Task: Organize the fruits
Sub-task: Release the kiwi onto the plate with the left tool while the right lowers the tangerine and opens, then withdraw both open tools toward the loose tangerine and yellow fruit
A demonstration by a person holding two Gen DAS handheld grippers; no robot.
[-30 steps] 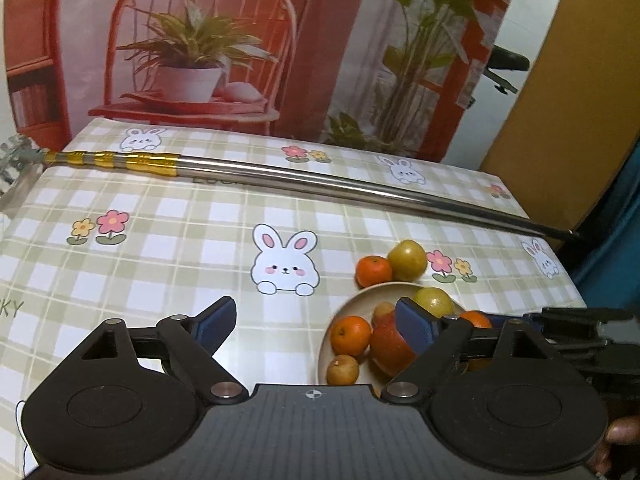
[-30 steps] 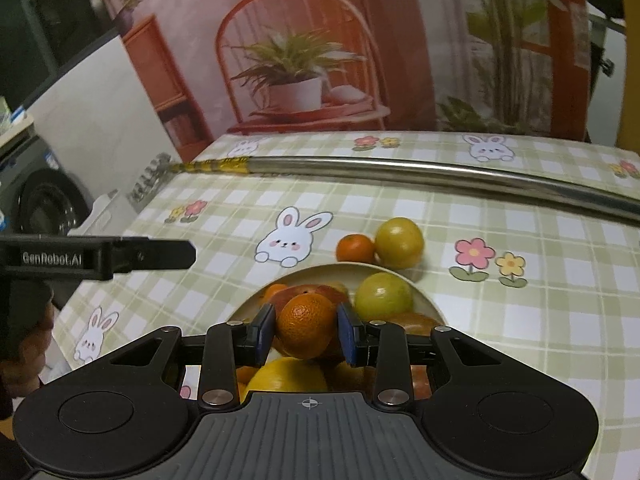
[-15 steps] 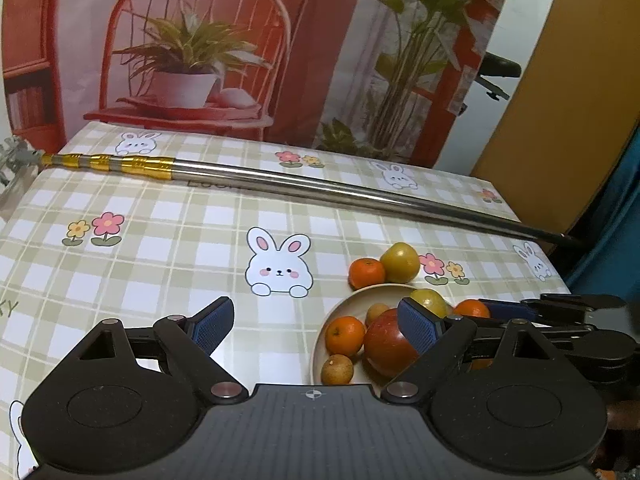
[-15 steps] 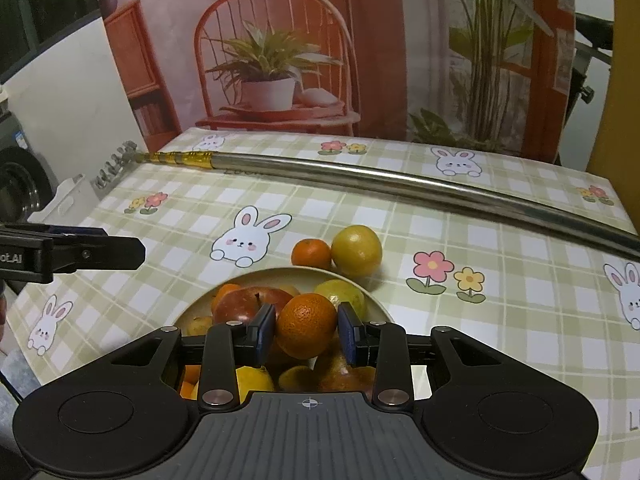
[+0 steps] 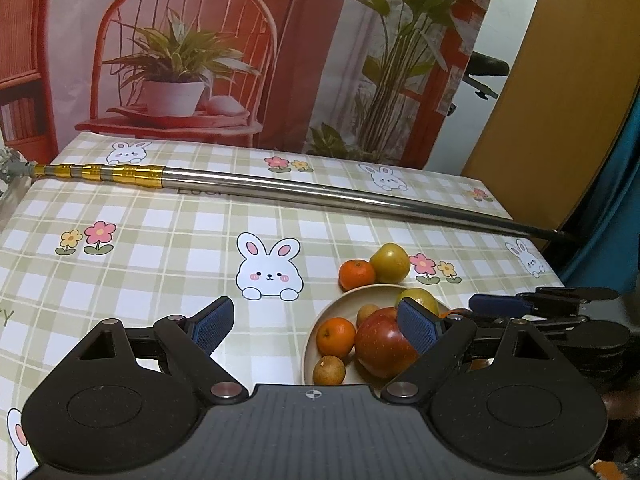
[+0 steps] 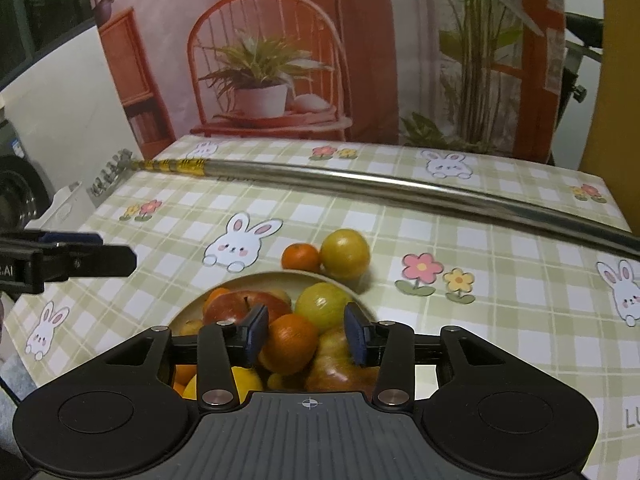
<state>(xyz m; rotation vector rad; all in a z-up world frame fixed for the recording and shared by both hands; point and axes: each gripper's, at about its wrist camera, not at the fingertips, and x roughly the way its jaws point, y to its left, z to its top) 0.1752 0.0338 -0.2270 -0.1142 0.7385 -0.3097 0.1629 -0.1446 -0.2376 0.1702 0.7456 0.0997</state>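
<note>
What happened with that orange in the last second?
The right gripper opened and let go of the orange, which now rests on the fruit pile in the bowl. The left gripper stayed open; the two fruits beside the bowl didn't move.

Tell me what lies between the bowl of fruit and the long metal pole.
In the right wrist view, a small orange and a yellow-green fruit sit side by side on the tablecloth just behind the bowl; beyond them, bare cloth reaches the pole.

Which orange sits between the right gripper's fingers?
The orange atop the bowl's pile, between the open right gripper. The other oranges: one on the tablecloth, one low in the bowl.
</note>
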